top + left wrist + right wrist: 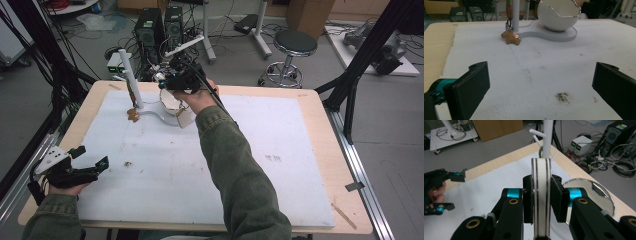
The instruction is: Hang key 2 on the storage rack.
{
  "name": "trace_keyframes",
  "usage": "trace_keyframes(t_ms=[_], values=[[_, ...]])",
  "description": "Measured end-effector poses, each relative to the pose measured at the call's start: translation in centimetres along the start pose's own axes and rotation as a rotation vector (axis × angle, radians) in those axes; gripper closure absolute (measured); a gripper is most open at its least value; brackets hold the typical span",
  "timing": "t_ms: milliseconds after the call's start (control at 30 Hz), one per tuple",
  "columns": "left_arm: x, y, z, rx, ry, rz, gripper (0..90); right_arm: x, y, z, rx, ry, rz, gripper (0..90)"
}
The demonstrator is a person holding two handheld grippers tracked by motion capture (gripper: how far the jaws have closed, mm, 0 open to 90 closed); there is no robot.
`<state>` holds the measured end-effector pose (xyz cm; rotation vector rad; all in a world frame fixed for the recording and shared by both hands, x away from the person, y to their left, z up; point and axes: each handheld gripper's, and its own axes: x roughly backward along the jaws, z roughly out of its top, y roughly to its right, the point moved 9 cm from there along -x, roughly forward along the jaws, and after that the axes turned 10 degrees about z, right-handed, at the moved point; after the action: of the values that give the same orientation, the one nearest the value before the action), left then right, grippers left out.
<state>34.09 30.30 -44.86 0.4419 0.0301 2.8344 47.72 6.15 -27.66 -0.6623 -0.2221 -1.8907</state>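
My right gripper (541,195) is shut on a white bangle (540,173) with thin silver lines, held edge-on between the pads. It hovers over the far middle of the table (165,79), just above the white stand's eggshell-shaped bowl (557,16) and close to its upright pole (129,75). The pole (547,137) rises straight ahead of the bangle, with short pegs on it. A brown animal-shaped charm (510,37) hangs by a strap from the pole and lies on the mat. My left gripper (92,156) rests at the near left, open, with nothing between its jaws (540,85).
A white foam mat (260,165) covers most of the wooden table (320,107). A small dark smudge (562,97) marks the mat in front of the left gripper. Computers, cables and a stool (294,47) stand on the floor beyond the far edge.
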Motion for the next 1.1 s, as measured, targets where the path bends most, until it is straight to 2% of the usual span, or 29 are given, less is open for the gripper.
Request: trace_keyframes(t_ms=[167, 600, 800, 1100], values=[[-0.2, 0.1, 0.0, 0.0, -0.001, -0.007, 1.7, -1.1, -0.6, 1.1, 0.01, -0.004, 0.021, 74.1], [-0.6, 0.2, 0.0, -0.002, -0.003, -0.018, 1.7, -3.1, -1.2, 4.1, 0.022, 0.033, 0.067, 74.1], [-0.5, 0.0, 0.1, 0.005, 0.002, -0.019, 1.7, -4.2, -1.0, 5.4, 0.024, 0.026, 0.083, 74.1], [-0.5, 0.0, 0.1, 0.003, -0.001, -0.024, 1.7, -6.0, -1.7, 7.9, 0.047, 0.016, 0.111, 74.1]])
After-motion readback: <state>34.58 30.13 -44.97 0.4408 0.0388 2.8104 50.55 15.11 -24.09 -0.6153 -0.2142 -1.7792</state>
